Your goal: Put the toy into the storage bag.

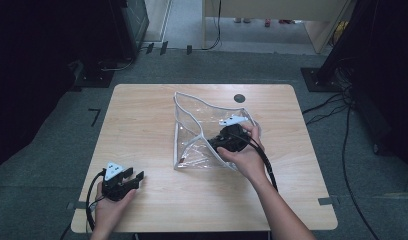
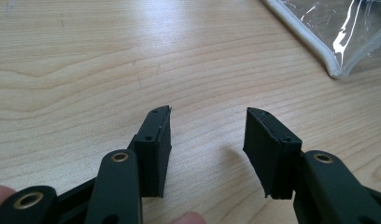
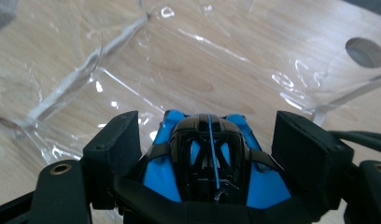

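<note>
Bench (image 1: 157,200): pale wood-grain top, smooth, low satin sheen. Clear bag (image 1: 192,145) toward 12 o'clock of centre: transparent glossy plastic film, creased, catching glare; edges bound in white matt piping. Left gripper (image 2: 207,140): jaws of matt black plastic, ribbed pads, brass-coloured rivets. Toy car (image 3: 209,158): glossy blue and black plastic. Floor (image 1: 242,62): grey carpet, rough.

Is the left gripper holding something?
No, the left gripper stands open over the bare wooden table, nothing between its jaws.
</note>
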Motion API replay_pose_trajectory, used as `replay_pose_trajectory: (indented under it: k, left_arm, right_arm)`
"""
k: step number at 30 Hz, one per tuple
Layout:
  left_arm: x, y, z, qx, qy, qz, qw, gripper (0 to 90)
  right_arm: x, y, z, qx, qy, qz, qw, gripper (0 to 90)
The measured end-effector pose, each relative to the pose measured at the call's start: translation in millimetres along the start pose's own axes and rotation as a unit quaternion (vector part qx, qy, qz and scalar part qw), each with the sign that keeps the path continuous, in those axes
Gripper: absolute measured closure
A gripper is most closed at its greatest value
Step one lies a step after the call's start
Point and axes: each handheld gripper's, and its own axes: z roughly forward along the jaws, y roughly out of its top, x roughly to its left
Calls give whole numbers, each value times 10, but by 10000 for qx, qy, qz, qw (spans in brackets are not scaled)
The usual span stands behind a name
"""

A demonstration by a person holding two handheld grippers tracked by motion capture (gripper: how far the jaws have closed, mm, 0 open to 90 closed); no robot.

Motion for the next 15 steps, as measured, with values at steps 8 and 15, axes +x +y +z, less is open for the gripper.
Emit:
replay_pose_trajectory:
  k: [8, 15]
  left_arm:
    - [1, 0, 0, -3, -5, -3, 10000, 519]
    - [1, -1, 1, -10, -8, -11, 10000, 519]
  right_arm:
    - [45, -56, -12, 359, -85, -273, 9989, 242]
    - [74, -105, -3, 679, -121, -257, 9973, 242]
